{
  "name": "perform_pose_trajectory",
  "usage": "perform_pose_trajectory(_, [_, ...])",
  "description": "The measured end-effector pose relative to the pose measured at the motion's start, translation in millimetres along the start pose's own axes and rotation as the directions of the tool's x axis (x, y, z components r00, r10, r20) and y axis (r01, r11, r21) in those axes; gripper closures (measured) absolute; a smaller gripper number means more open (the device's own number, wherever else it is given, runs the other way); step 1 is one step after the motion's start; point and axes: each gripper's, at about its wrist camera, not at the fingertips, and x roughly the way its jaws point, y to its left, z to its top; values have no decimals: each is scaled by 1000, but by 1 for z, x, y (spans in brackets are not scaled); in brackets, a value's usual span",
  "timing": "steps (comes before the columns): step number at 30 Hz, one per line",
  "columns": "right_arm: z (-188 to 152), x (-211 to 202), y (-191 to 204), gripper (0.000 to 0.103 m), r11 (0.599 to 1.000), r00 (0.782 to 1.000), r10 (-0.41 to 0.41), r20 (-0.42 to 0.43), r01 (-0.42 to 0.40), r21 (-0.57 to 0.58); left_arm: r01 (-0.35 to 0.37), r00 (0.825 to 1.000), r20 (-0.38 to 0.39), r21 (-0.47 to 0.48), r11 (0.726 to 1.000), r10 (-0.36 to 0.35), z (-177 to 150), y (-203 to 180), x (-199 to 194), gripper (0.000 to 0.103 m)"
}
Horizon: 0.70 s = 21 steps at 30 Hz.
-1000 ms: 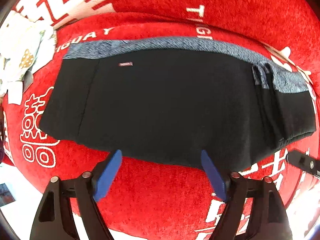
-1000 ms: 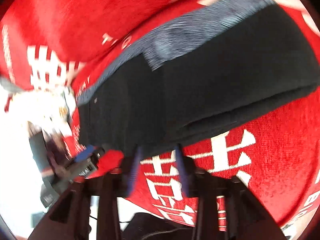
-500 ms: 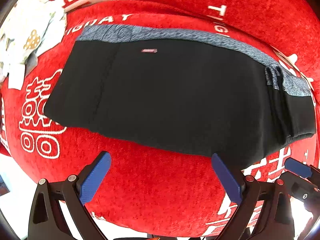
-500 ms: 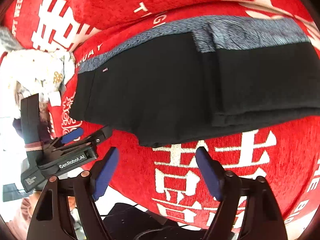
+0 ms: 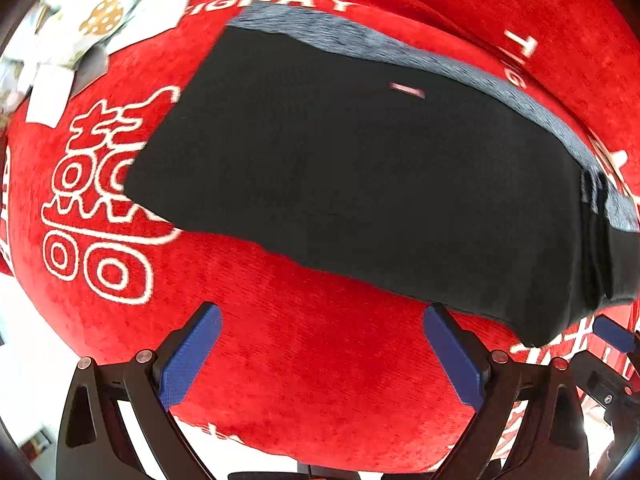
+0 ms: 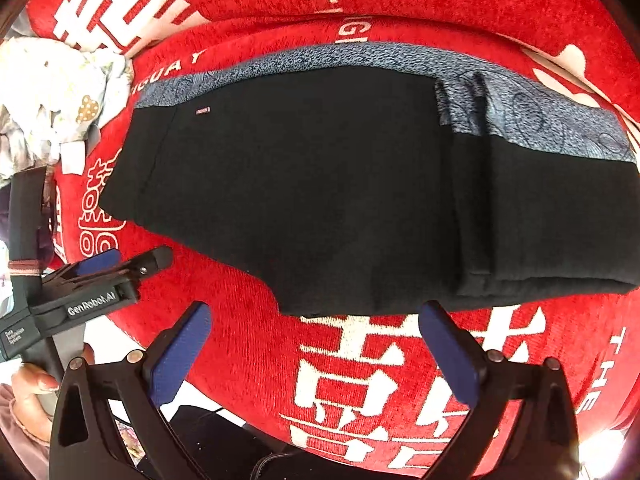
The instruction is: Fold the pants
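Note:
Black pants (image 5: 360, 184) with a grey-blue patterned band (image 5: 400, 52) along the far edge lie folded flat on a red cover. In the right wrist view the pants (image 6: 320, 184) show stacked folded layers at their right end. My left gripper (image 5: 320, 316) stands open over bare red fabric just short of the pants' near edge, holding nothing. The jaws of my right gripper (image 6: 316, 312) are opening, with only red cover and the pants' near corner below them, pads off the cloth. The left gripper (image 6: 120, 264) also appears at that view's left.
The red cover (image 5: 300, 380) bears white characters and letters. A crumpled white patterned cloth (image 5: 92, 12) lies at the far left, beyond the pants. A hand (image 6: 28, 392) holds the left gripper's handle. A dark object (image 6: 224, 440) sits below the cover's near edge.
Both grippers' jaws have spread wide. The right one came off the pants' near edge and pulled back. The left gripper has shifted leftwards along the pants.

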Motion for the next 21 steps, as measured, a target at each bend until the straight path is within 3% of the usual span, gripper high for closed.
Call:
perform_pose_trajectory(6, [8,12,1,0,1000,999,-11,-33,12,10,-14,1000,22,-76,997,16,14,40,2,2])
perform_pose_trajectory(10, [10,23,-1,0,1000,998,-11,-64,12,19,109,994,10,-157,982,-109,24,71,8,2])
perform_pose_trajectory(14, [10,30,-3,0,1000,997,-3,-78,5,24,281,960,67,-227,933,-273,30,96,5,2])
perform_pose_trajectory(21, [9,37,-3,0,1000,996,-14,-83,16,18,446,892,44,-249,860,-450,36,96,16,2])
